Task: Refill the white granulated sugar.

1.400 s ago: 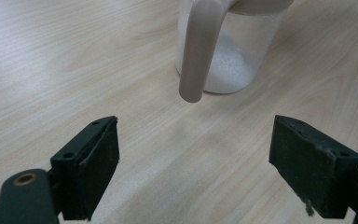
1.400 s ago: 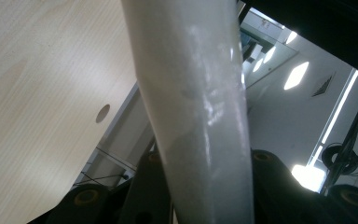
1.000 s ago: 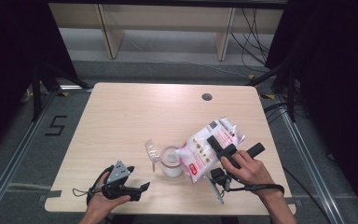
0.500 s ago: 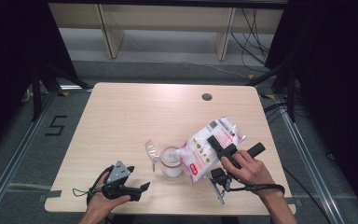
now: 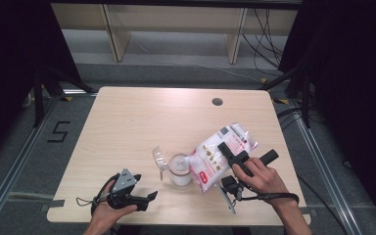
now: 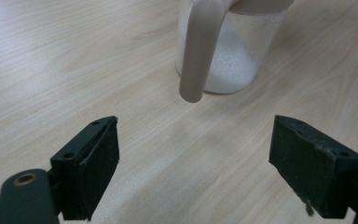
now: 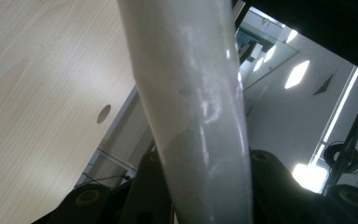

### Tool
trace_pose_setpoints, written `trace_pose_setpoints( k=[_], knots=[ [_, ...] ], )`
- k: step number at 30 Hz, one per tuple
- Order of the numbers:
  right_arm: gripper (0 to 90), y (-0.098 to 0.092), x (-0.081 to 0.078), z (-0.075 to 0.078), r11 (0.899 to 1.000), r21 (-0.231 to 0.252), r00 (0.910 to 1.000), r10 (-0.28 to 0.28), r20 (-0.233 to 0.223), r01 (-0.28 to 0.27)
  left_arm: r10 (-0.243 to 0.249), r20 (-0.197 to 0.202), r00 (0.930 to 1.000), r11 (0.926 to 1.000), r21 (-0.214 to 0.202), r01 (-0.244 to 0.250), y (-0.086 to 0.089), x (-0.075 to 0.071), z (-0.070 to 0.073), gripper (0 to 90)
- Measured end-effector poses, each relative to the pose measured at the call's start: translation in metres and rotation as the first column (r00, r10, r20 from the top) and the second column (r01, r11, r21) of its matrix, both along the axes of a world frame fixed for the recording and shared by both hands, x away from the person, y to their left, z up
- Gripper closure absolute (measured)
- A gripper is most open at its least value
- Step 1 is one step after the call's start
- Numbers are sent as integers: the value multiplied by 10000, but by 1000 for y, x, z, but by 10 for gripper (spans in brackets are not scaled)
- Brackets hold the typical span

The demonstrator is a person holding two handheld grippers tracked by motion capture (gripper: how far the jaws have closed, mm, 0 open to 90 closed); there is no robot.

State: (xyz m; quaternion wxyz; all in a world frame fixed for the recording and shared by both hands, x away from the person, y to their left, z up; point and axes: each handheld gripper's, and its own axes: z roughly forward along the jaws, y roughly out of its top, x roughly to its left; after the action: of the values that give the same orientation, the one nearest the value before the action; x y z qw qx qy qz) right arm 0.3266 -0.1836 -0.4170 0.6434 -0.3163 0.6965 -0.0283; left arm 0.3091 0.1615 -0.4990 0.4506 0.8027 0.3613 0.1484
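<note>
This looks like a lab or recording studio rather than a home. A plain light-wood tabletop (image 5: 142,127) with a cable hole (image 5: 217,102) at 1 o'clock stands on grey floor between metal floor rails (image 5: 14,171). Black curtains (image 5: 10,58) hang at 9 and 3 o'clock. A taped number five (image 5: 58,132) marks the floor at 9 o'clock, loose cables (image 5: 264,29) trail at 1 o'clock, and bare wooden shelving (image 5: 176,24) stands at 12 o'clock.

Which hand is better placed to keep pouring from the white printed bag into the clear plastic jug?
Right: its tongs grip the white printed plastic bag, tilted over the clear plastic jug. The left tongs are open, apart from both.
</note>
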Motion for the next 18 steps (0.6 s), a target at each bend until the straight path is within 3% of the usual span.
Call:
trace_pose_setpoints(
  k=[4,8,9,10,13,16,18],
  knots=[
    [794,0,0,0,10000,-10,10000,-8,-7,8,24,-30,10000,9998,184,-24,1,0,1,155],
    [794,0,0,-1,10000,-12,10000,-18,-36,18,25,-25,10000,9999,162,-24,1,0,1,155],
    [794,0,0,-1,10000,-12,10000,-18,-36,18,37,9,10000,10000,-77,-37,-1,0,0,155],
    [794,0,0,-1,10000,23,10000,-5,-43,5,-60,-3,10000,9999,100,60,1,0,0,155],
    [794,-1,0,-1,10000,35,10000,-16,-41,16,-67,12,10000,9999,113,66,1,0,0,155],
    [794,0,1,0,10000,-78,10000,63,13,-63,32,15,10000,10000,-71,-32,0,0,0,155],
    [794,0,1,0,9999,-132,9999,104,-1,-104,-76,6,10000,9999,118,76,1,0,0,155]
  ],
)
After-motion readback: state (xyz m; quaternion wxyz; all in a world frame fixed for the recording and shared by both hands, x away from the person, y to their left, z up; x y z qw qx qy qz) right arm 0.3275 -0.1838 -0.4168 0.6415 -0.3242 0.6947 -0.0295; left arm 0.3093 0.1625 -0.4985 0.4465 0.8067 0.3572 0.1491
